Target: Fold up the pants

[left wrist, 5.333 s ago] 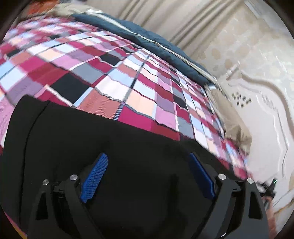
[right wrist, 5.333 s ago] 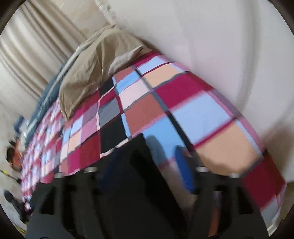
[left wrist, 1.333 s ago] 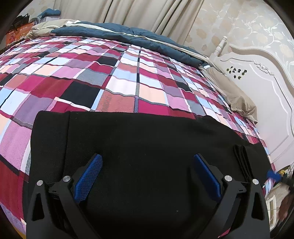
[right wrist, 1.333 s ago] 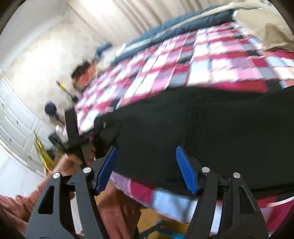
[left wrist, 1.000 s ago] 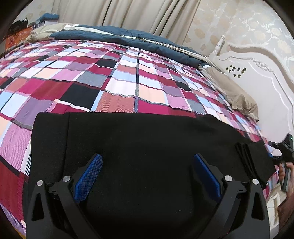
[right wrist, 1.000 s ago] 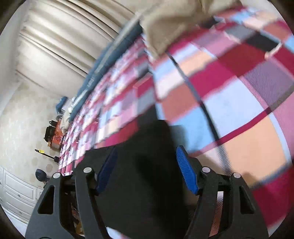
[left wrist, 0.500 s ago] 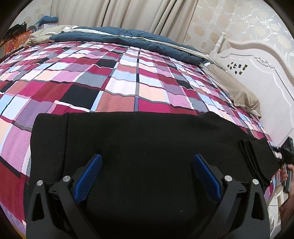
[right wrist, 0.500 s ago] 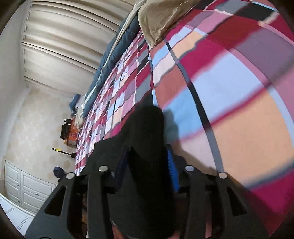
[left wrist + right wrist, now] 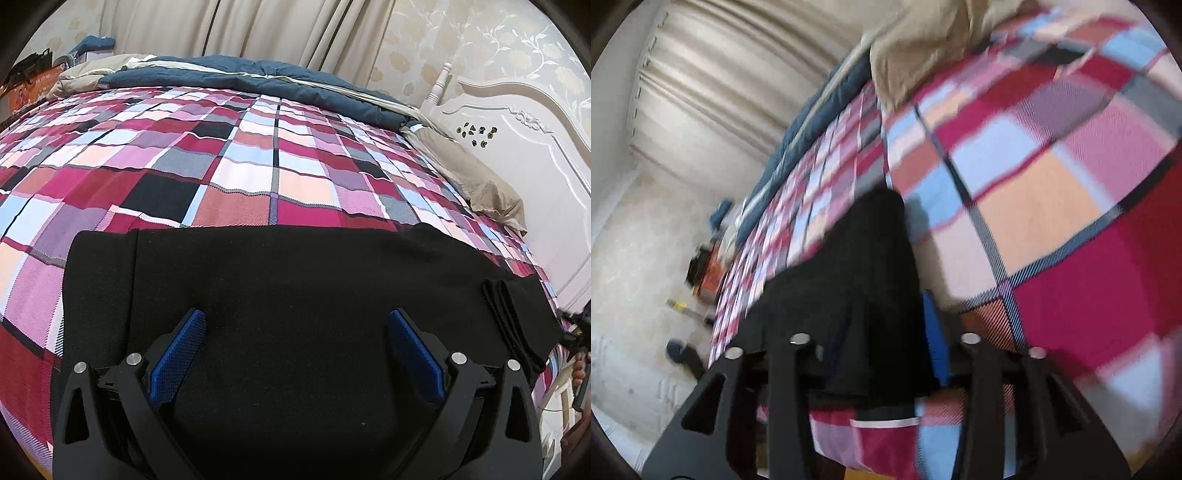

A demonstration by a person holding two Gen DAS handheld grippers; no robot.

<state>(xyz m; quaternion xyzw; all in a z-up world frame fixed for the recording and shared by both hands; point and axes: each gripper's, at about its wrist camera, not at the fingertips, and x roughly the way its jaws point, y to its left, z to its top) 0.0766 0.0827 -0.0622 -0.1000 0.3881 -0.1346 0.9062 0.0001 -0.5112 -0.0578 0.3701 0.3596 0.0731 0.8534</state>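
Black pants (image 9: 303,295) lie on the checked bed (image 9: 221,177); left gripper (image 9: 295,354) hovers wide; right gripper (image 9: 882,332), jaws opening, pinches the pants' end.

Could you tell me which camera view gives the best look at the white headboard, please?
The left wrist view shows it best: the white headboard stands sharp at the right, with its carved trim, corner post and a cluster of small dark stickers. The right wrist view shows none of it, only the blurred plaid bedspread, curtains and black pants.
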